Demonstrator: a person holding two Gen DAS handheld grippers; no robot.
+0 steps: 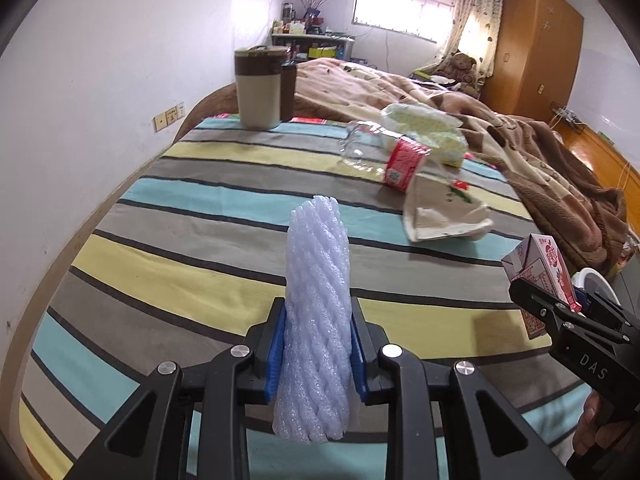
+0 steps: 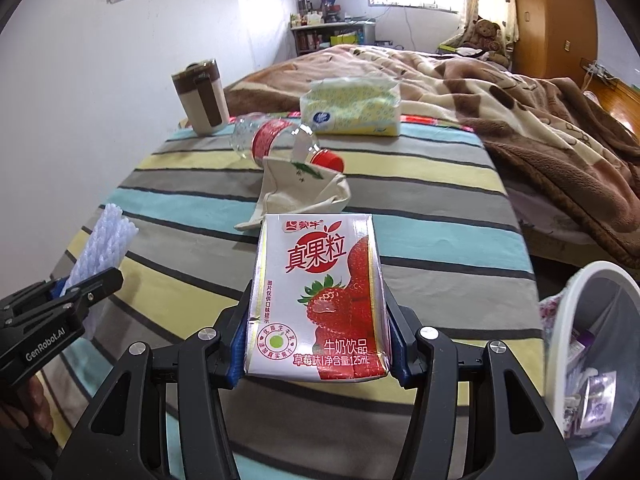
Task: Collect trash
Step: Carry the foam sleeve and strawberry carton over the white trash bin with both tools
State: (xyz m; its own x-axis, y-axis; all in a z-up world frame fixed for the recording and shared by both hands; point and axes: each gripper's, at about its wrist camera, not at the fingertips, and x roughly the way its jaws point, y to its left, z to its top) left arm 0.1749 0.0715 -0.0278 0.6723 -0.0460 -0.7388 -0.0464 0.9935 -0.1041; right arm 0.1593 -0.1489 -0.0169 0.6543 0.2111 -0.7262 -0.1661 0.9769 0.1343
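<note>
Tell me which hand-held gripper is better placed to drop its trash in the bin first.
Right. The right hand-held gripper holds the milk carton close beside the white bin, while the left hand-held gripper with the foam net is on the far side from it.

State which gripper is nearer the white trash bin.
Right. The right gripper, holding the milk carton, is just beside the bin; the left gripper, clamping the foam net, sits farther away.
</note>
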